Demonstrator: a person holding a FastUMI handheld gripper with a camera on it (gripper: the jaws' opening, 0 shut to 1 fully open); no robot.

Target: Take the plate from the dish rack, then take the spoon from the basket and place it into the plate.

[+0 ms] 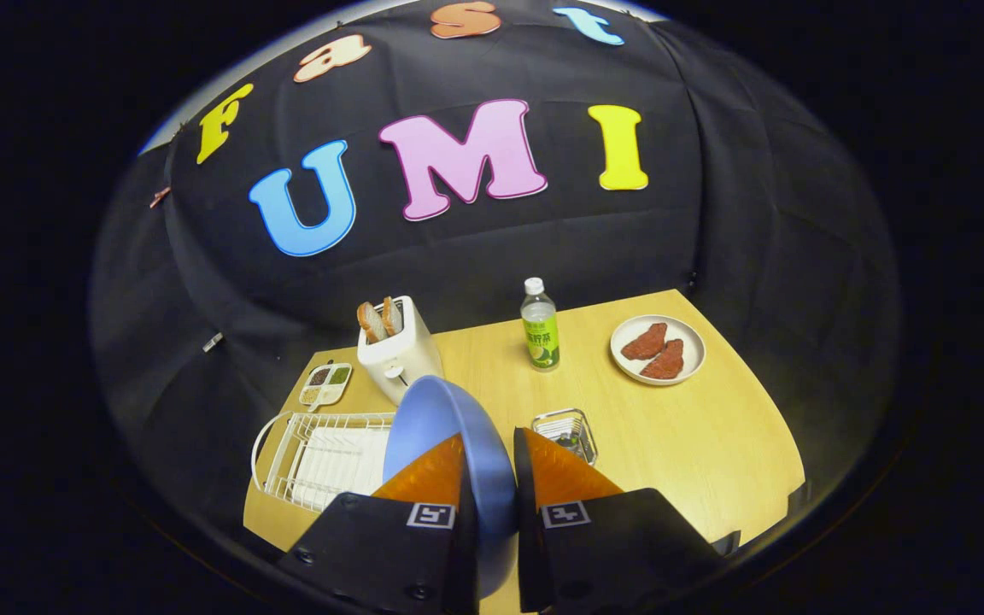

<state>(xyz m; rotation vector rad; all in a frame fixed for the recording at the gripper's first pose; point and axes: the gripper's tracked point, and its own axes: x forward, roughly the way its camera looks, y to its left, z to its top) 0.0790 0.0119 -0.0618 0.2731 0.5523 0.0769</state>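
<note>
Gripper view
Tool (490,457): its two fingers are closed on the blue plate, one pressing on each face of it, so the plate stands on edge in the narrow gap between them.
Blue plate (441,418): held upright and lifted clear of the tabletop; its rounded rim rises above the fingertips and leans slightly toward the rack side. It hides part of the toaster's foot and the near corner of the rack.
Dish rack (321,461): white wire frame with a white tray inside, sitting on the tabletop just left of the held plate; no plate stands in the part of it that shows.
Basket (566,431): small clear container on the tabletop just ahead of the right finger, partly covered by that fingertip. Something pale and something metallic lie in it; whether that is the spoon cannot be told.
Toaster (398,350): white, beyond the plate, with two browned slices standing in its slots.
Seasoning tray (326,384): small divided dish left of the toaster, behind the rack.
Bottle (540,329): clear with a green label and white cap, upright near the middle of the tabletop.
White plate (688,337): far right side, well apart from the tool, carrying two reddish-brown pieces of food.
Tabletop (697,444): light wood, bare on its right near side.
</note>
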